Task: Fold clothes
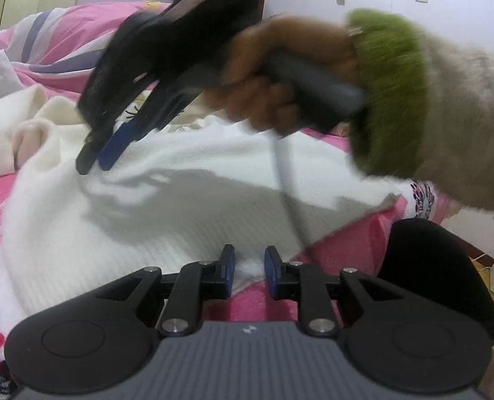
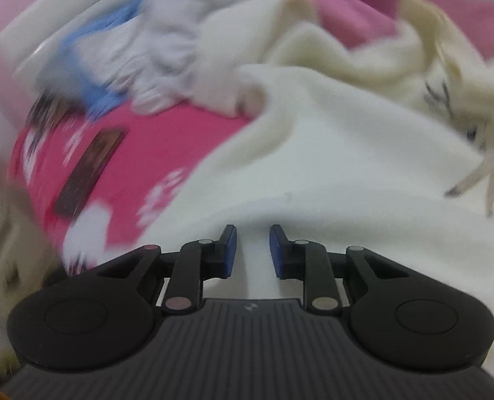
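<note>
Soft white ribbed knit sweater (image 1: 166,220) spread over pink patterned bedsheet (image 1: 357,243). Hem pinched in left claw (image 1: 249,265). Right claw (image 2: 253,250) slightly parted, empty, above sweater; crumpled cream garment (image 2: 373,43) far right.

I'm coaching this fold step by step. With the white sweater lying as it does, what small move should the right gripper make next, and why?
Probably reach for a fresh hold farther along the white sweater. The right gripper hangs above the knit with nothing between its parted jaws, while the left gripper pins the near edge. The far end is still bunched.
</note>
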The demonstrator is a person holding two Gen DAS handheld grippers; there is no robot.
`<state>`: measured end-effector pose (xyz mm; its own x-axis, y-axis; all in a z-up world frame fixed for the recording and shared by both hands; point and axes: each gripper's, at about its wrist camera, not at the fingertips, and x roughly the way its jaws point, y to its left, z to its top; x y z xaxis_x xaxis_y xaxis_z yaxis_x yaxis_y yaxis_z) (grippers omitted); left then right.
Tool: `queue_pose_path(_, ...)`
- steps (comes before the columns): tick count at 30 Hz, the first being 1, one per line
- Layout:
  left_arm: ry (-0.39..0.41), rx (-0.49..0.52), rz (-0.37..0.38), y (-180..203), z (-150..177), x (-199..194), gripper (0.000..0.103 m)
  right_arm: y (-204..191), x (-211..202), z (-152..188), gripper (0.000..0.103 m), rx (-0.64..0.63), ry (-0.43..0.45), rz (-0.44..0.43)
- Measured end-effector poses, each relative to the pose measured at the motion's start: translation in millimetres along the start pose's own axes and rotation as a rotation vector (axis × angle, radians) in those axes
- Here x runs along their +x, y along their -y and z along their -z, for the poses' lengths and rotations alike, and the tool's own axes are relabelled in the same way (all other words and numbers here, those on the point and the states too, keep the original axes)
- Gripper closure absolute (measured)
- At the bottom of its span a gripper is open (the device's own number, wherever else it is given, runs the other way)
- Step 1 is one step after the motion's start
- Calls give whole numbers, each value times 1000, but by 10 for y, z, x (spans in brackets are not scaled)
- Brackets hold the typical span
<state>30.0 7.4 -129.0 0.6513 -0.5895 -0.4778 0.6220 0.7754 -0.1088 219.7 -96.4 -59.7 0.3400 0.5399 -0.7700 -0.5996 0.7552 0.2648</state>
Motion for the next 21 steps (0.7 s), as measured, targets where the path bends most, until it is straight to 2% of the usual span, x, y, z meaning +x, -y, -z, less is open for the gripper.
queue_pose_path(3, 2, 1, 2, 7, 7, -5, 82, -224, -92, 227, 78, -144, -139, -110)
queue_pose_path(4, 1, 2, 0, 10, 7, -2, 81, -297, -24, 286, 77, -181, -173, -126)
queue_pose_path(5, 0, 5, -2, 14, 4, -1, 80, -368, 105, 301, 76, -210, -179, -104)
queue_pose_path(6, -2, 11, -6, 19, -6, -3, 80, -405, 213, 264, 75, -207, -166, -99)
queue_pose_path(9, -6, 17, -13, 46, -24, -8, 79, -298, 291, 7, 76, -65, -45, -141)
queue_pose_path(12, -3, 14, -16, 60, -46, -85, 79, -174, -46, -30, 75, 33, 46, -136)
queue_pose_path(17, 9, 30, -50, 105, -85, -353, 76, 84, -856, 402, 75, 71, 149, -24)
queue_pose_path(21, 1, 9, -148, 11, -151, -511, 71, 286, -992, 756, 75, 111, 149, 61)
